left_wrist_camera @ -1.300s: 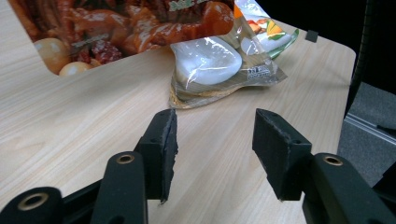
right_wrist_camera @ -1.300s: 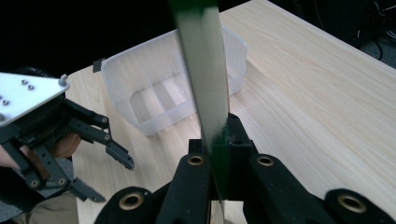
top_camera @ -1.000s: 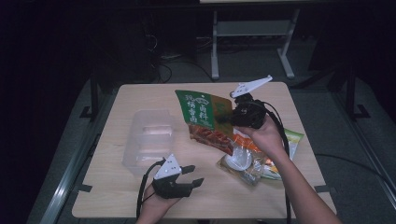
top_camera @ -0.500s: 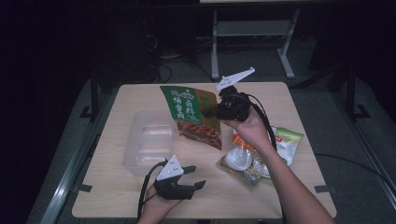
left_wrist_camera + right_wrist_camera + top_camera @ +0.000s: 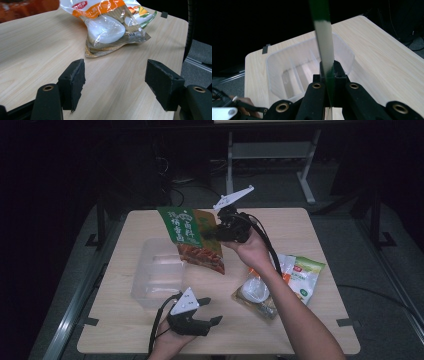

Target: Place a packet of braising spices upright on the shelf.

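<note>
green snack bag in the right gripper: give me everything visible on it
The bag is a flat, glossy pouch, green on top with pale print and a red-orange food picture below. It hangs in the air, tilted, above the table's middle and beside the clear bin. The right gripper is shut on its edge; in the right gripper view it shows edge-on between the fingers. Nothing else touches it.

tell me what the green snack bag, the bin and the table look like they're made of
Green snack bag: likely thin plastic film, glossy print, flat and edge-on between the right gripper jaws.
Bin: clear, slightly frosted rigid plastic; the table shows through its walls.
Table: light wood-grain top, matte, probably laminate.
</note>
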Demonstrator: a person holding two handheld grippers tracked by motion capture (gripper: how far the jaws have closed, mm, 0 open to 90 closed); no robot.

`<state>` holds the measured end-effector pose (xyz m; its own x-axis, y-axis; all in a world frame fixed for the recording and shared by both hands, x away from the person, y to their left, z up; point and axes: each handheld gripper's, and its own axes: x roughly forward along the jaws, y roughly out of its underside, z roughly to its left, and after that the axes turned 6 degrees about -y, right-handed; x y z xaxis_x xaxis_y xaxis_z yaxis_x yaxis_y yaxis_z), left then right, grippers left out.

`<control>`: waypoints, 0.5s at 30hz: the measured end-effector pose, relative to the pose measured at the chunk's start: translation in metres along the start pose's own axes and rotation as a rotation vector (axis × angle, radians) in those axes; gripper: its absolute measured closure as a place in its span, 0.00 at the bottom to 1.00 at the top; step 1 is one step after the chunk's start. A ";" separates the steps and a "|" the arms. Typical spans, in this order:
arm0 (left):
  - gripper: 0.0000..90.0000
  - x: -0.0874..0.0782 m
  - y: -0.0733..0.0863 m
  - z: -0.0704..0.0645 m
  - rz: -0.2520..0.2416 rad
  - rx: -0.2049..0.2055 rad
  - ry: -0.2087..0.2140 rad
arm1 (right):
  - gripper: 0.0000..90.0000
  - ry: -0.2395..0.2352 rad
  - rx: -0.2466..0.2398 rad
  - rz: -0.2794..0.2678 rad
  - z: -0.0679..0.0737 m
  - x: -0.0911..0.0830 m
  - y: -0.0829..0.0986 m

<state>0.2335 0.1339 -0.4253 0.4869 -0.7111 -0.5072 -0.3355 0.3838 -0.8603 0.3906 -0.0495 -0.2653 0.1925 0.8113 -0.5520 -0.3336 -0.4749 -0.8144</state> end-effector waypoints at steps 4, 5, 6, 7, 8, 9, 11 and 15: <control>0.34 0.000 0.000 0.001 -0.007 -0.003 -0.004 | 0.99 -0.004 -0.006 -0.001 -0.001 0.006 -0.005; 0.34 -0.001 0.000 0.002 -0.008 0.002 -0.009 | 0.99 -0.005 -0.008 -0.003 -0.002 0.009 -0.007; 0.34 -0.001 0.000 0.002 -0.008 0.002 -0.009 | 0.99 -0.005 -0.008 -0.003 -0.002 0.009 -0.007; 0.34 -0.001 0.000 0.003 -0.005 0.003 -0.009 | 0.99 -0.004 -0.007 -0.004 -0.003 0.010 -0.007; 0.33 -0.001 0.000 0.003 -0.007 -0.001 -0.008 | 0.99 -0.008 -0.005 -0.004 -0.004 0.012 -0.008; 0.33 -0.002 0.000 0.002 -0.009 -0.008 -0.007 | 0.99 -0.009 -0.003 -0.003 -0.004 0.014 -0.010; 0.33 -0.002 -0.001 0.003 -0.017 -0.010 -0.011 | 0.99 -0.012 -0.006 -0.003 -0.006 0.018 -0.013; 0.33 -0.003 -0.001 0.005 -0.021 -0.007 -0.016 | 0.99 -0.021 -0.010 -0.006 -0.007 0.030 -0.021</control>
<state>0.2364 0.1392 -0.4232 0.5070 -0.7092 -0.4899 -0.3304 0.3651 -0.8704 0.4099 -0.0178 -0.2657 0.1754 0.8210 -0.5434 -0.3231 -0.4733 -0.8195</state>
